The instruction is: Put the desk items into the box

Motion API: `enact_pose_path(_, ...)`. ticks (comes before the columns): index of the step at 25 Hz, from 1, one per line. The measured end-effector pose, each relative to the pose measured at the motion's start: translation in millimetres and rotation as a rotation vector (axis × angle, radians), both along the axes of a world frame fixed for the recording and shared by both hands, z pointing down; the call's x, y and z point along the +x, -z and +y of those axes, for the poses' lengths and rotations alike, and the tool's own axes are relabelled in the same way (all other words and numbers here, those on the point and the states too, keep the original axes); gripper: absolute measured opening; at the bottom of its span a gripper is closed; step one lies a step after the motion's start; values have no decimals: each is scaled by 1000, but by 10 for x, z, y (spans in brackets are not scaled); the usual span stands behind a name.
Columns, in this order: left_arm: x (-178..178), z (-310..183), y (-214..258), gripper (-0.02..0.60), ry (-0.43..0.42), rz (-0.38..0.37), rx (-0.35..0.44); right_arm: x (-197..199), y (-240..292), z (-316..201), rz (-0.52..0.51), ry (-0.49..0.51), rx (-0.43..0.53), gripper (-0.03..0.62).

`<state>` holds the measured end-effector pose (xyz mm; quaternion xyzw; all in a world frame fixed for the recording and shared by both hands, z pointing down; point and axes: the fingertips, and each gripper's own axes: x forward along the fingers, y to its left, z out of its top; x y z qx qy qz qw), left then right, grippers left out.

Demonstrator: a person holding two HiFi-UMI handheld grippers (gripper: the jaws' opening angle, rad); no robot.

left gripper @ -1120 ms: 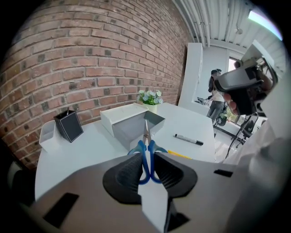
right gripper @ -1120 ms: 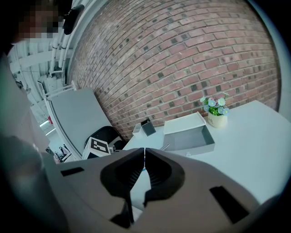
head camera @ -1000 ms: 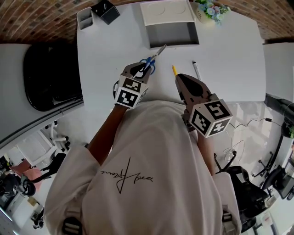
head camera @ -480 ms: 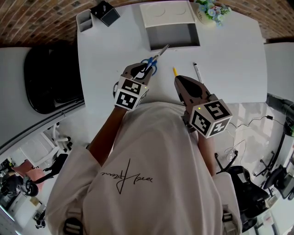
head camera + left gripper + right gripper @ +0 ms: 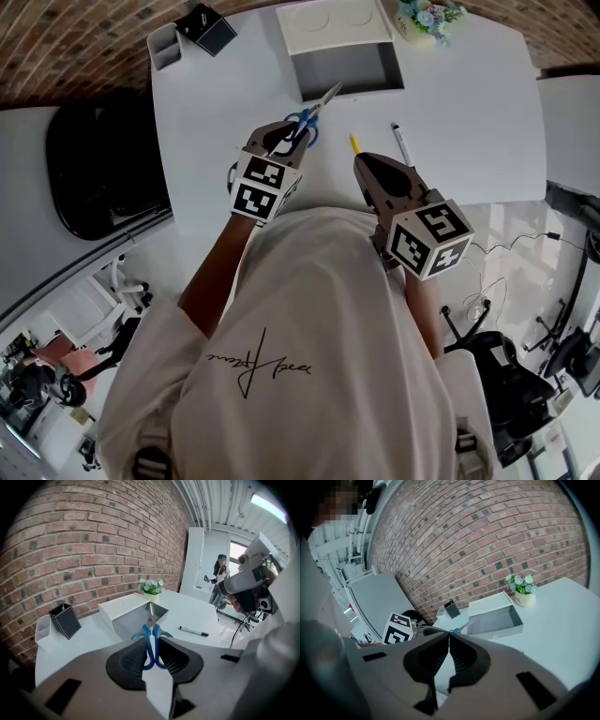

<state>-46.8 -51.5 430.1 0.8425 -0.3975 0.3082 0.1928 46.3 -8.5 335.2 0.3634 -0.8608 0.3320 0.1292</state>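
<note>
Left tool (image 5: 286, 141): jaws pinch the blue handles of the scissors (image 5: 314, 114), which are held off the table (image 5: 469, 122). The scissors' long axis runs from the tool straight at the open box (image 5: 352, 66), and the blade tips have reached its near wall. The box lies directly ahead and the left hand is nearer to it, so a short advance should clear the wall.

Right tool (image 5: 367, 161): jaws pressed together, empty. A yellow pencil (image 5: 355, 143) lies just beyond its tip, and a marker (image 5: 400, 142) lies beside the pencil.
</note>
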Motion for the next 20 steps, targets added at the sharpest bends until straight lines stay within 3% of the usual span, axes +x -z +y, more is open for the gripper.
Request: enact_pose_path(20, 202, -471, -76, 86, -97, -37, 5, 117, -58, -116, -5, -62, -23, 26)
